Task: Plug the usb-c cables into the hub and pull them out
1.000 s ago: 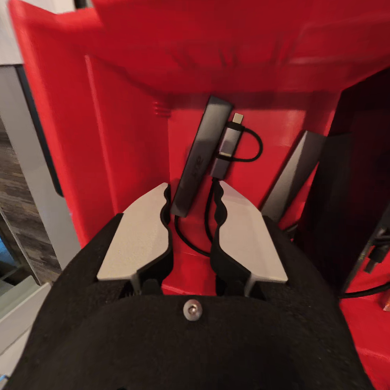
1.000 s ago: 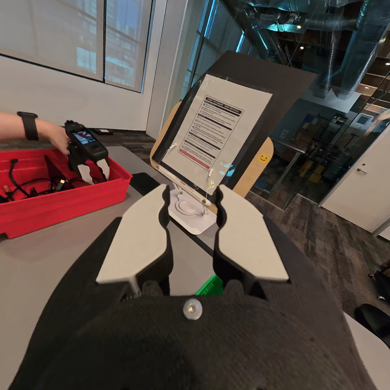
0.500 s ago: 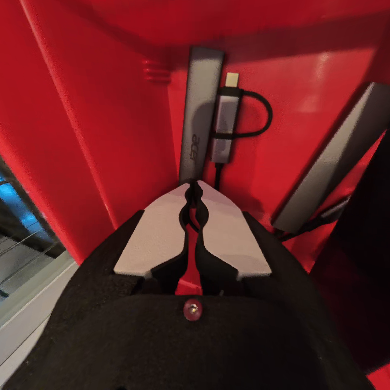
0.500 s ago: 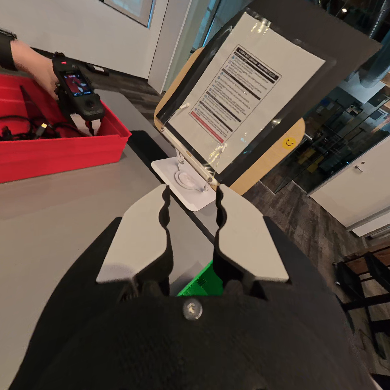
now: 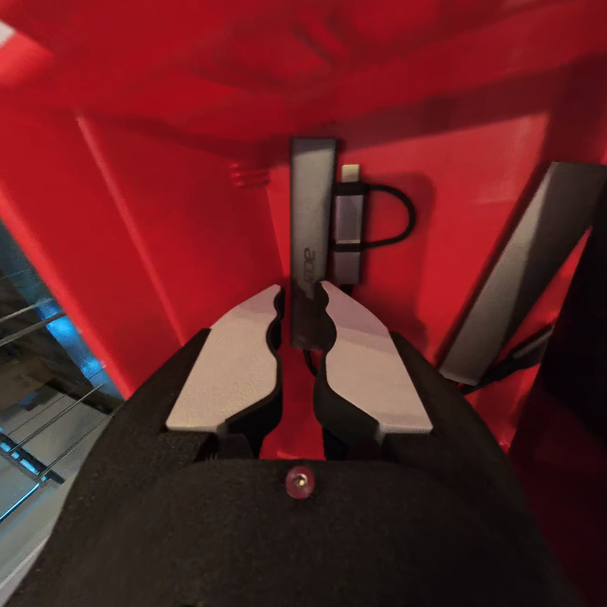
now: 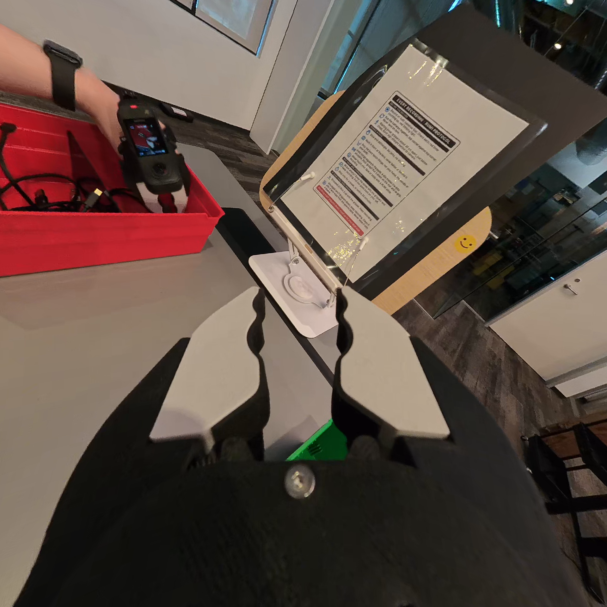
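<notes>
Since half a second ago our left gripper (image 5: 299,289) has parted its fingers from nearly closed to a narrow gap that straddles the near end of the grey USB hub (image 5: 311,230); we cannot tell whether they grip it. The hub lies in the red bin (image 5: 164,197) beside its grey adapter plug (image 5: 348,236), a second hub (image 5: 525,272) nearby. Our right gripper (image 6: 299,295) hangs wide and empty above the grey table (image 6: 82,328).
</notes>
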The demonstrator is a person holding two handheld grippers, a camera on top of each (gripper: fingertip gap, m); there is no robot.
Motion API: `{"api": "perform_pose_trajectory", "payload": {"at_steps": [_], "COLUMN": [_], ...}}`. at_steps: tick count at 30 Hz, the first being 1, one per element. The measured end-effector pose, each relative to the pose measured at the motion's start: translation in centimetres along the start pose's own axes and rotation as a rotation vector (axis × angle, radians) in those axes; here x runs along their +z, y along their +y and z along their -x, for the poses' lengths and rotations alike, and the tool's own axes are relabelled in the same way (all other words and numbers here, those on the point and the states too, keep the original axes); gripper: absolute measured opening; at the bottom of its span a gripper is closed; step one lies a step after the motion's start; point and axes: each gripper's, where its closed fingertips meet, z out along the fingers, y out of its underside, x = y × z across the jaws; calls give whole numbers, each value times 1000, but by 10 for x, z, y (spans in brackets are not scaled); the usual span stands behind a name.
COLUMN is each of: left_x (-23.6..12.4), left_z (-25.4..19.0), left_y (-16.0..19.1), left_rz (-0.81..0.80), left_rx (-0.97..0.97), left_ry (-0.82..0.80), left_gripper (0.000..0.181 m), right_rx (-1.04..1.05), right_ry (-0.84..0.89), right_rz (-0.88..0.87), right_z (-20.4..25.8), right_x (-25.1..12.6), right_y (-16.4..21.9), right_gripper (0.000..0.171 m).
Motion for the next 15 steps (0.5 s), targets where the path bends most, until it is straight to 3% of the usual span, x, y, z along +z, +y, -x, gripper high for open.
{"api": "perform_pose_trajectory", "payload": {"at_steps": [6,15], "left_x": [4,3], "left_z": [-9,-12], "left_y": [13,18], "left_rz": [73,59], "left_rx": [-102,-38], "left_ry": [160,119], "left_gripper": [23,20], "right_rx": [2,-29], "right_ry": [-16,-35], "right_rz": [13,41], "right_z": [1,7], "right_x": [3,9], "right_y": [4,9], "right_gripper": [42,42]}}
